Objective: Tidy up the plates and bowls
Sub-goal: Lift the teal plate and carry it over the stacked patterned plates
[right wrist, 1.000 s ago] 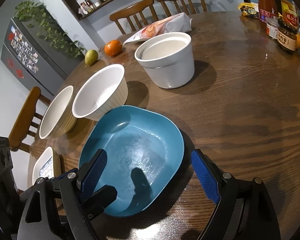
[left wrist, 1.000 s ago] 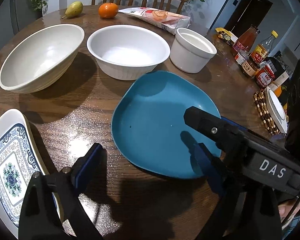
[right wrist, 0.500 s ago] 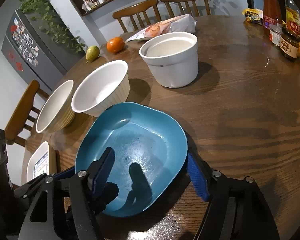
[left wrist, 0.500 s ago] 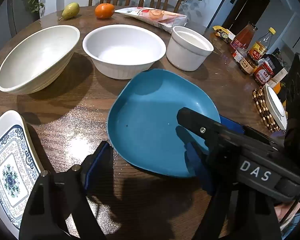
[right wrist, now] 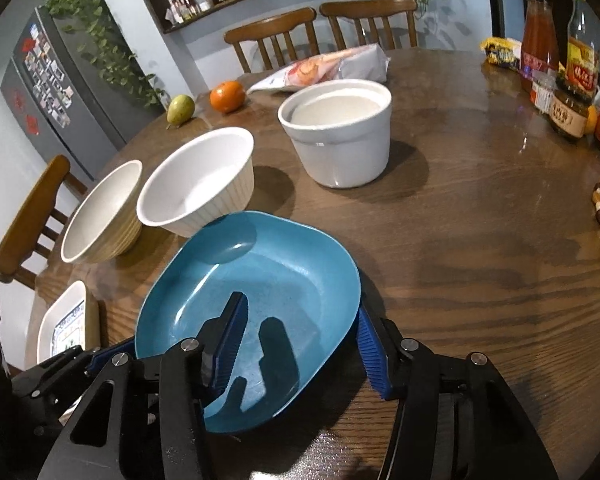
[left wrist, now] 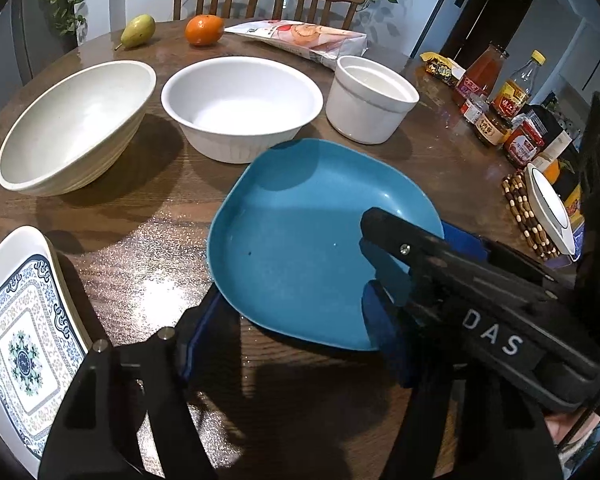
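While both sets of jaws are closing, the right gripper (right wrist: 296, 336) straddles the near right rim of the teal plate (right wrist: 268, 276) on the wooden bench (right wrist: 480, 240), and the left gripper (left wrist: 292, 320) straddles its near left edge. Neither visibly pinches yet. Beyond stand a ribbed white bowl (left wrist: 240, 104), a cream bowl (left wrist: 72, 124) and a white ramekin (left wrist: 370, 100).

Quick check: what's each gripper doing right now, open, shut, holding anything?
Left gripper: closing, blue plate rim between its fingers, not clamped yet.
Right gripper: closing over the plate's other rim, one finger inside, one outside; no firm grip yet.
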The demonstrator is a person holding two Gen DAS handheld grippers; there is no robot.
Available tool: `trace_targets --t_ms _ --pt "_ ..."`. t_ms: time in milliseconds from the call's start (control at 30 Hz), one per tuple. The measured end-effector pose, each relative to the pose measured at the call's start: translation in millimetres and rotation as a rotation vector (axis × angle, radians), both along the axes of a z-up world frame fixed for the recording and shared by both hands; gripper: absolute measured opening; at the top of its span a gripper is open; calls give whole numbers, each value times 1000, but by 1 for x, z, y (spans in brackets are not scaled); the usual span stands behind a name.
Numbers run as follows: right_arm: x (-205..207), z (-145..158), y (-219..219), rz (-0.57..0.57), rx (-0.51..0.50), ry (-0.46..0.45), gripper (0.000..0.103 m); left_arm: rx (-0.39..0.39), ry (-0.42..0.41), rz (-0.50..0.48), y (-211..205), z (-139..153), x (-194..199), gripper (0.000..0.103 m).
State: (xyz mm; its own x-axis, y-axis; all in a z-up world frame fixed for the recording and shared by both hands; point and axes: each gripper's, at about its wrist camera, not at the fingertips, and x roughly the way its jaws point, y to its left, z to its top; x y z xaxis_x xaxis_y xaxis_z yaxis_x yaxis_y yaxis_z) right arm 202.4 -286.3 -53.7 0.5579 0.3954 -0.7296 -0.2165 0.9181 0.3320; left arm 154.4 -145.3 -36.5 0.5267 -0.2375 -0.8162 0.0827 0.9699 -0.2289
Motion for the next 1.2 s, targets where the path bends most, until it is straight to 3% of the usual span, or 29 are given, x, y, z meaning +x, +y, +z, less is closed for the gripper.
trace_targets --t_ms 600,867,1200 --pt "-27 30 7 19 19 -144 56 -18 -109 36 12 29 -37 67" --pt "-54 51 35 81 32 -243 56 -12 -140 87 42 43 -68 67" --pt "-74 69 94 193 13 -287 56 -62 -142 173 94 50 -103 67"
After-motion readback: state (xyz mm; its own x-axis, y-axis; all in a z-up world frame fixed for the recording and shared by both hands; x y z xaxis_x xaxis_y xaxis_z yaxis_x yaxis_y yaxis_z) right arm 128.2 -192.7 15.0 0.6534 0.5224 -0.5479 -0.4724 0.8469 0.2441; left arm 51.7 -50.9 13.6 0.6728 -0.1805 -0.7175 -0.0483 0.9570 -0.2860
